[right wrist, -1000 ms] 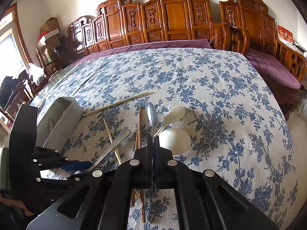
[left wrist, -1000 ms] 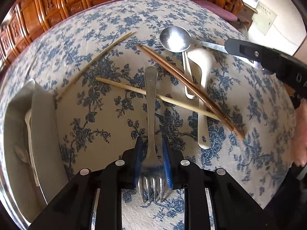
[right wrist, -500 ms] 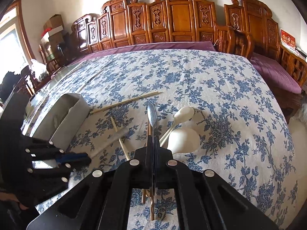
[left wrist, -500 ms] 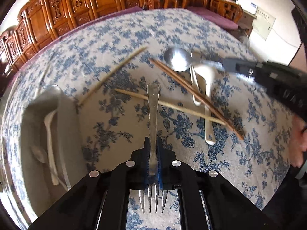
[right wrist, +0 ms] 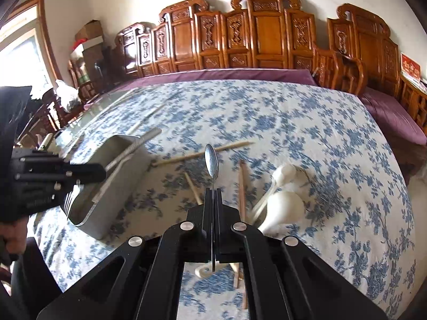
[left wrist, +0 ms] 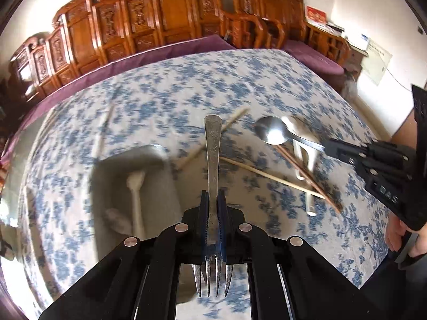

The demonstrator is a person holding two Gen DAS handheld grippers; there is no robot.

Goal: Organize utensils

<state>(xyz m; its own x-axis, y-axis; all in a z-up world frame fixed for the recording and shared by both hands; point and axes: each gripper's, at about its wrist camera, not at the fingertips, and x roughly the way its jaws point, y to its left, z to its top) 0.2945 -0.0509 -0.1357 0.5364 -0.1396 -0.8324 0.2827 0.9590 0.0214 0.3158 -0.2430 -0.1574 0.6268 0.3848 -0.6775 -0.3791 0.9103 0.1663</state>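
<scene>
Now left fingers point(left wrist: 212, 208) clamp fork point(left wrist: 212, 154); right fingers point(right wrist: 212, 202) clamp spoon point(right wrist: 211, 162)

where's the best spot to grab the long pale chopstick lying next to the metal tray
Judging by its pose, grip the pale chopstick mid-shaft from straight above, fingers either side of its width. It lies flat on the tablecloth, the middle bare, while one end nearly meets the tray.

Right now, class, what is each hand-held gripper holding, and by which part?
Left hand-held gripper: metal fork, clamped at the neck above its tines. Right hand-held gripper: metal spoon, by its handle.
</scene>
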